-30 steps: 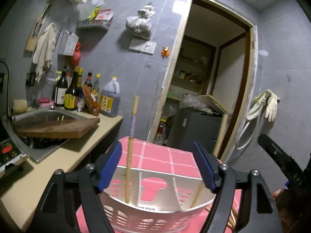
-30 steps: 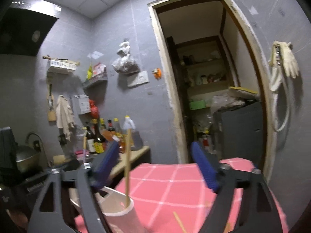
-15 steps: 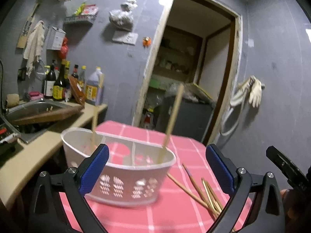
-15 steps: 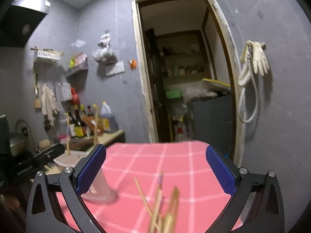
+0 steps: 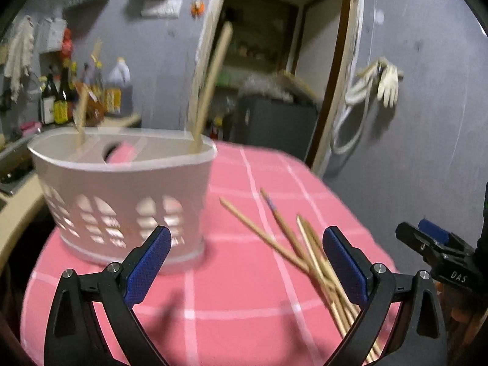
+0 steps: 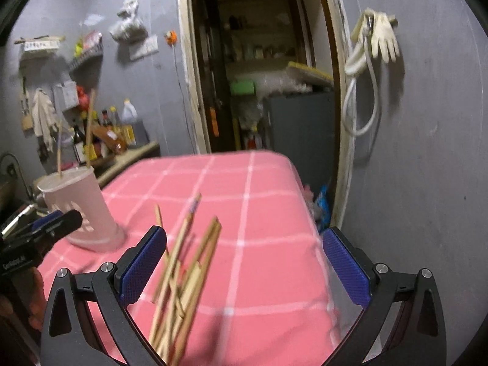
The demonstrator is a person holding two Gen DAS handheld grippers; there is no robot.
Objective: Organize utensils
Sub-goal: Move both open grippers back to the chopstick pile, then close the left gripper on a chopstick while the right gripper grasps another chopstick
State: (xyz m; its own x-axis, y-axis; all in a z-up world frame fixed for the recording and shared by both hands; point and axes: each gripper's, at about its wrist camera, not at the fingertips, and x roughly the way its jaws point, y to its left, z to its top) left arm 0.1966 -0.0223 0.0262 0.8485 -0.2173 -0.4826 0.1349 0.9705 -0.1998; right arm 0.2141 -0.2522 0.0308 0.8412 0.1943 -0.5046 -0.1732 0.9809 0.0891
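Note:
A white perforated utensil holder (image 5: 122, 195) stands on the pink checked tablecloth (image 5: 244, 289) and holds two upright wooden chopsticks (image 5: 210, 85). Several loose chopsticks (image 5: 308, 253) lie in a pile on the cloth to its right. My left gripper (image 5: 244, 262) is open and empty, hovering above the cloth in front of the holder. My right gripper (image 6: 241, 265) is open and empty, above the loose chopsticks (image 6: 186, 274), which lie near its left finger. The holder (image 6: 79, 207) shows at the left of the right wrist view. The right gripper's tip (image 5: 436, 250) shows at the left wrist view's right edge.
A counter with bottles (image 5: 76, 97) and a sink lies left of the table. An open doorway (image 6: 268, 76) with shelves and a dark cabinet is behind the table. A hose and gloves (image 6: 378, 39) hang on the grey wall. The table's far edge drops off near the doorway.
Both grippers have pulled back and tilted down from the holder. The left gripper let go of the holder and opened wide; the loose chopsticks now lie under the right gripper.

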